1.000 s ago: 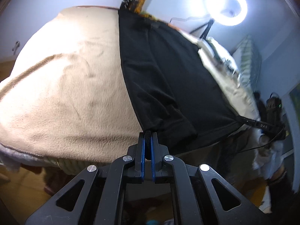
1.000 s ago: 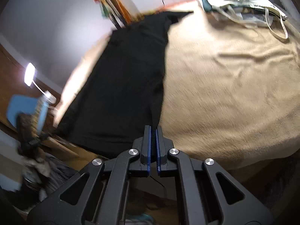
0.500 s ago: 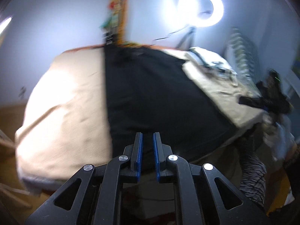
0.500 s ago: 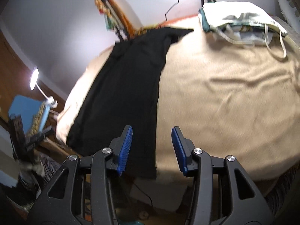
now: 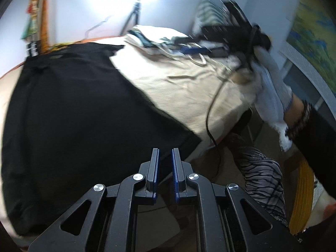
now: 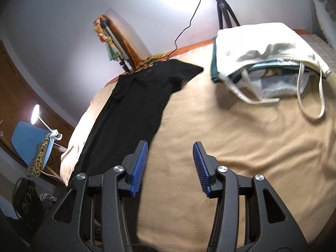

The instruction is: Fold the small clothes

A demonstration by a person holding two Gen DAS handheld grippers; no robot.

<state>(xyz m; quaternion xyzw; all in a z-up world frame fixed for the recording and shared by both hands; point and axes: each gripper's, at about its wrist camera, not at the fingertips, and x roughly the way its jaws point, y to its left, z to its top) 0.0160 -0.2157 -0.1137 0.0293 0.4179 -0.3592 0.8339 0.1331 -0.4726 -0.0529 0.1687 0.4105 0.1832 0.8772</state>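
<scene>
Two hand-held grippers empty | black garment [image 5: 79, 113] flat on beige blanket [image 6: 241, 138]

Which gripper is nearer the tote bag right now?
Right. The right gripper hangs open over the tan blanket, with the tote bag ahead of it. The left gripper sits at the black shirt's near edge, farther off.

Home bedroom: blanket-covered bed [image 6: 241, 130], ring-light tripod [image 6: 223, 8], desk lamp [image 6: 38, 115].
</scene>
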